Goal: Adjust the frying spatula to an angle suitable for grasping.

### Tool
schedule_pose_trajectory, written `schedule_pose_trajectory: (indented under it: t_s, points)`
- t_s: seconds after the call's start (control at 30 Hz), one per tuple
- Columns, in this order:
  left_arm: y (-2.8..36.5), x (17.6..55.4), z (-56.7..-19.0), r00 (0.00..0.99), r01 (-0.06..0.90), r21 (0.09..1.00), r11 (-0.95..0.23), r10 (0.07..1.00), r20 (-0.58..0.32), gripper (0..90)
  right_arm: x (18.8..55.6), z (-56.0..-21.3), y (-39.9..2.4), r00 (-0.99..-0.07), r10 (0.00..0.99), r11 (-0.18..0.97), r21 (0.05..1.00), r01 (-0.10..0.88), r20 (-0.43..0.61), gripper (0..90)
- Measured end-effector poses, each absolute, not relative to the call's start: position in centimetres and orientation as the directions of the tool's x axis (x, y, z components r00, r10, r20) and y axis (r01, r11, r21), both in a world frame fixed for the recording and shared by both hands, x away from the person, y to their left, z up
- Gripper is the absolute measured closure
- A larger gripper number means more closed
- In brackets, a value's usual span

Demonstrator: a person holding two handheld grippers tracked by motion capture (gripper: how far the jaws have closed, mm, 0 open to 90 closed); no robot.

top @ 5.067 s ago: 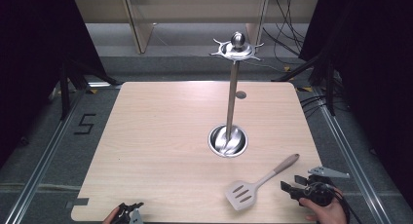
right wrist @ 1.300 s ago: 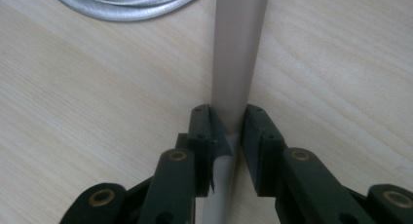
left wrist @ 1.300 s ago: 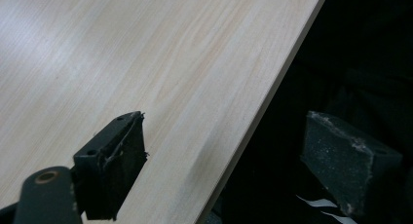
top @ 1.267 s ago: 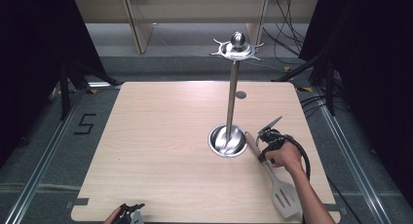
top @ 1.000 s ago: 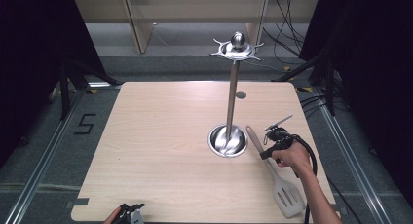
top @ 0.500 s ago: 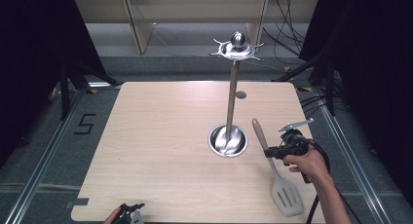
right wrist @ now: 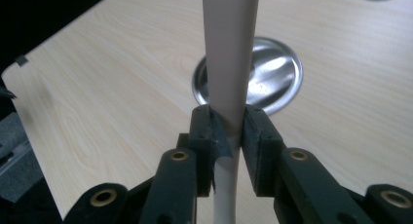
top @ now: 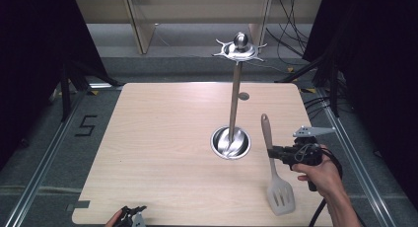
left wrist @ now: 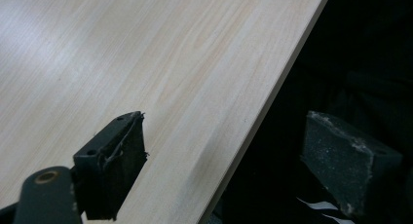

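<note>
1. At the right near part of the bench point(top: 162, 138), the right gripper point(top: 272, 153) is clenching the handle of a slotted spatula point(top: 272, 160), its pads pressing on both sides of the shaft.
2. Above the bench surface, the spatula is hanging with its slotted blade toward the near edge and its handle end pointing far.
3. Just left of the spatula, a metal utensil stand point(top: 231, 138) is standing upright on its round base, apart from the handle.
4. At the near left edge, the left gripper point(left wrist: 234, 170) is resting released, jaws wide apart with nothing between them.
</note>
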State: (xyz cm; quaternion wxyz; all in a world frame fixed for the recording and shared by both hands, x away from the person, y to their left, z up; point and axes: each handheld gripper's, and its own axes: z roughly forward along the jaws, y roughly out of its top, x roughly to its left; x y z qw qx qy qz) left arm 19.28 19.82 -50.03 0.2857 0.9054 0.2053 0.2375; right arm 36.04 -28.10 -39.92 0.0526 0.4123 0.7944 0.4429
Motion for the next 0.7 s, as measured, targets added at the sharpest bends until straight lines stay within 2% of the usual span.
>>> schedule_pose_trajectory:
  t_s: [0.07, 0.3, 0.7]
  points:
    - [19.9, 19.3, -50.0, 0.803, 0.237, 0.617, -0.751, 0.509, 0.311, 15.3, 35.9, -39.5, -28.2, -0.682, 0.690, 0.280, 0.779, 0.561, 0.243, 76.4]
    - [19.8, 19.3, -50.0, 0.802, 0.235, 0.614, -0.753, 0.507, 0.316, 15.3, 34.8, -38.4, -26.7, -0.718, 0.660, 0.236, 0.847, 0.476, 0.220, 76.4]
    - [19.9, 19.3, -49.9, 0.796, 0.233, 0.617, -0.751, 0.512, 0.322, 15.3, 35.0, -36.5, -24.7, -0.750, 0.628, 0.209, 0.883, 0.420, 0.208, 76.5]
